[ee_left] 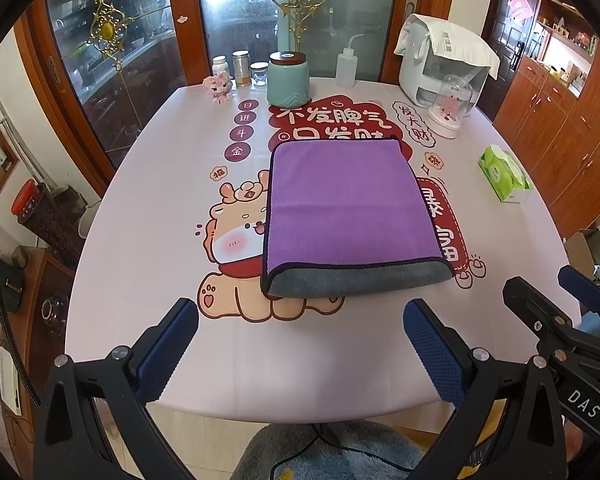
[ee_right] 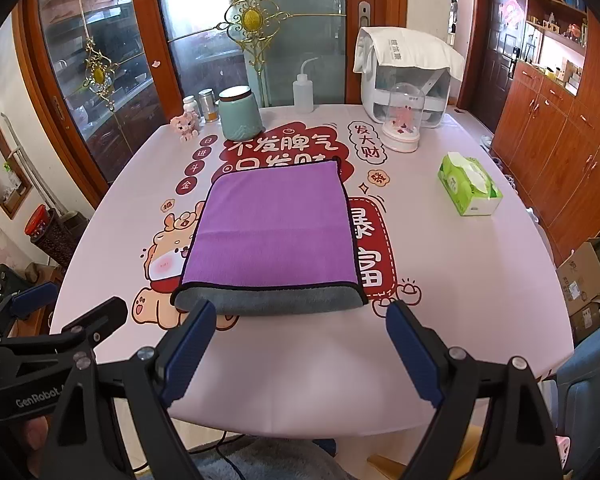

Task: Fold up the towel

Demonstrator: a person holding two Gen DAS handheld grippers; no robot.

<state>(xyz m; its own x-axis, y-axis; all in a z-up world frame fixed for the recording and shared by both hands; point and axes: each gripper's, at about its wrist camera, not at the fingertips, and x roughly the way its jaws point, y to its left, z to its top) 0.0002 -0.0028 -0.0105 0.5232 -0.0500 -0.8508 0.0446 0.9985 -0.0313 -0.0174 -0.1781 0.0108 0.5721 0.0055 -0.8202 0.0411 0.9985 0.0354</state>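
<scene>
A purple towel [ee_left: 340, 204] with a grey underside lies folded flat in the middle of the table [ee_left: 148, 208]; its grey folded edge faces me. It also shows in the right wrist view [ee_right: 276, 224]. My left gripper [ee_left: 300, 312] is open and empty, held above the table's near edge, short of the towel. My right gripper [ee_right: 300, 312] is open and empty, just short of the towel's near edge. The right gripper also shows at the right edge of the left wrist view [ee_left: 556, 292], and the left gripper at the left edge of the right wrist view [ee_right: 72, 300].
On the far side stand a teal canister [ee_left: 289, 79], small jars [ee_left: 241, 68], a pink figurine [ee_left: 218, 87], a squeeze bottle [ee_left: 346, 65], a white appliance [ee_left: 440, 64] and a glass dome [ee_left: 450, 110]. A green tissue pack [ee_left: 504, 174] lies at the right. Wooden cabinets [ee_right: 560, 128] stand to the right.
</scene>
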